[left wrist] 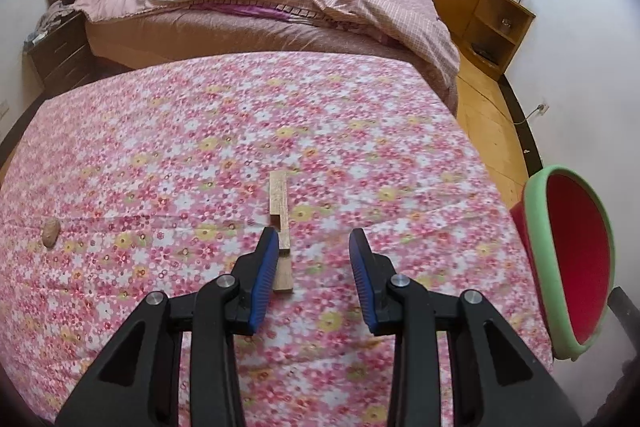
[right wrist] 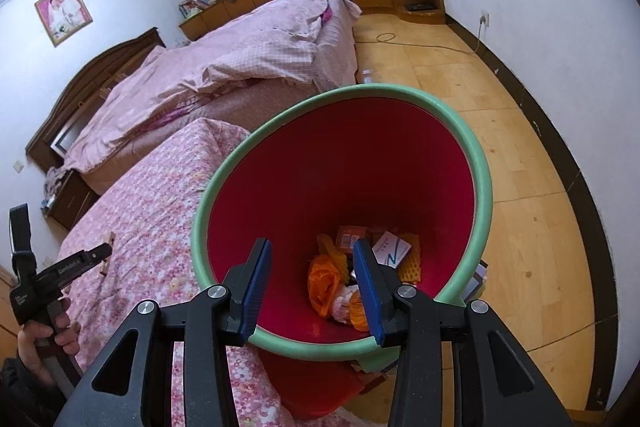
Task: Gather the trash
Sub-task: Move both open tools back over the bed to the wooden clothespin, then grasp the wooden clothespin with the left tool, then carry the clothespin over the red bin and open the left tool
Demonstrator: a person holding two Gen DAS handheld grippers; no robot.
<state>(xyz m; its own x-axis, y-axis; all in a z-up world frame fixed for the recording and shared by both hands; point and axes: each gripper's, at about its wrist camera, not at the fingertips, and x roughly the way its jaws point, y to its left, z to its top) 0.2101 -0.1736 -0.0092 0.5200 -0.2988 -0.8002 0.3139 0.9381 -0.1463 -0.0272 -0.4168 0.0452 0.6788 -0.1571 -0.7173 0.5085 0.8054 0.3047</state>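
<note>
Left claw point(left wrist: 313, 242) gapes wide and empty, the stiff, light stick point(left wrist: 280, 223) beside its left finger; grip mid-length.

Bare floral surface point(left wrist: 360, 131) surrounds the wooden strip point(left wrist: 280, 223); red bin point(right wrist: 340, 187) stands at its right edge, mouth unobstructed

- The wooden strip point(left wrist: 281, 227) is partly covered at its lower end by the left gripper's point(left wrist: 313, 247) left pad.
- The trash bin point(left wrist: 570, 267) is cut off at the right of the left wrist view.
- The small brownish lump point(left wrist: 51, 233) at the left is too blurred to identify.
- In the bin point(right wrist: 440, 115), the right gripper's point(right wrist: 312, 259) fingers hide part of the orange wrappers point(right wrist: 324, 279).
- The person's hand point(right wrist: 38, 347) is cut off at the lower left edge.
</note>
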